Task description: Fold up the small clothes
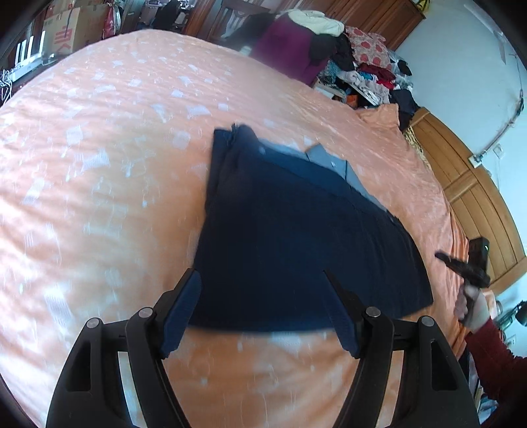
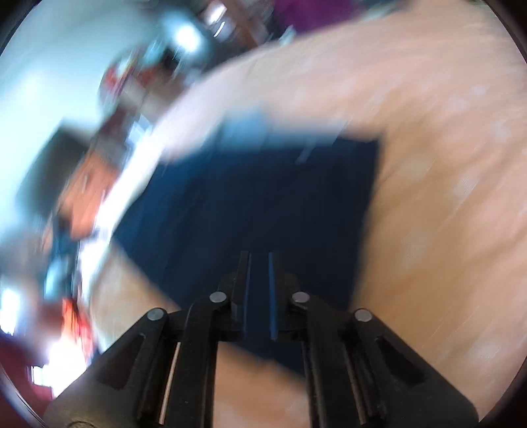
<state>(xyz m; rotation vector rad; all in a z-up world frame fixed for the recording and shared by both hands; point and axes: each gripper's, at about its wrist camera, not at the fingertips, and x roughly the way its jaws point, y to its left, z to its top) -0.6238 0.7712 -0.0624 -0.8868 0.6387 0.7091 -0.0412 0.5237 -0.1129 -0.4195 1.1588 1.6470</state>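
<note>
— What sat closest to your lens?

— Black linkage and blue pads of my left gripper (image 1: 260, 280), jaws spread wide with nothing between them, hovering over the near hem of the navy garment (image 1: 296, 237). That garment lay flat on the bed (image 1: 115, 148), which was covered in peach bedding flecked with pale patches.

— And sweeping from the left side?

— At far left I saw cardboard boxes (image 1: 66, 29) beyond the bed's edge. Past the middle, at the back, a purple cloth (image 1: 286, 46) hung over something, and beside it a heap of mixed clothes (image 1: 365, 69) was piled against a pale blue wall. A grey piece (image 1: 332, 161) showed at the garment's far edge, partly beneath the navy cloth. Further right ran wooden panelling (image 1: 474, 194). At the right edge a hand (image 1: 471, 306) in a dark red sleeve (image 1: 497, 362) held my right gripper (image 1: 461, 263) up off the bed, apart from the garment.

— Its jaws?

— In the right wrist view, badly smeared by blur, the right gripper (image 2: 259, 263) had its fingers close together, a narrow slit left between the pads. I could not tell whether any cloth was pinched there. The navy garment (image 2: 263, 197) filled the centre beneath it, peach bedding to the right.
</note>
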